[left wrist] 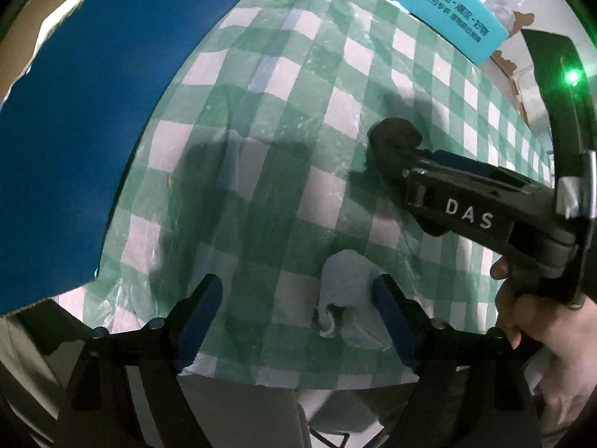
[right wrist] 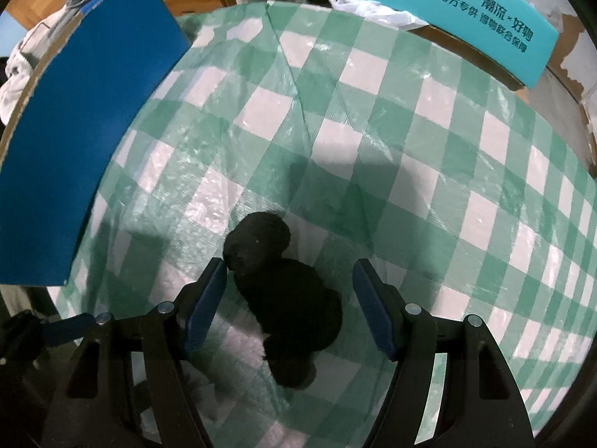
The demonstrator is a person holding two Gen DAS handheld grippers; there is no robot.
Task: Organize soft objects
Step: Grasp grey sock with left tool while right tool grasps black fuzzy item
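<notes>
A black soft bundle (right wrist: 283, 291) lies on the green-and-white checked cloth (right wrist: 410, 149), between the open fingers of my right gripper (right wrist: 291, 291). In the left wrist view the same black bundle (left wrist: 391, 138) shows at the tip of the right gripper (left wrist: 401, 156), which reaches in from the right. A small grey-blue soft cloth piece (left wrist: 347, 291) lies near the table's front edge, between the open fingers of my left gripper (left wrist: 298, 298), close to its right finger.
A dark blue box (left wrist: 93, 112) stands at the left, also in the right wrist view (right wrist: 86, 142). A teal printed box (right wrist: 466, 11) stands at the back right, with a white plastic bag (right wrist: 369, 7) beside it. Clothes lie behind the blue box (right wrist: 41, 44).
</notes>
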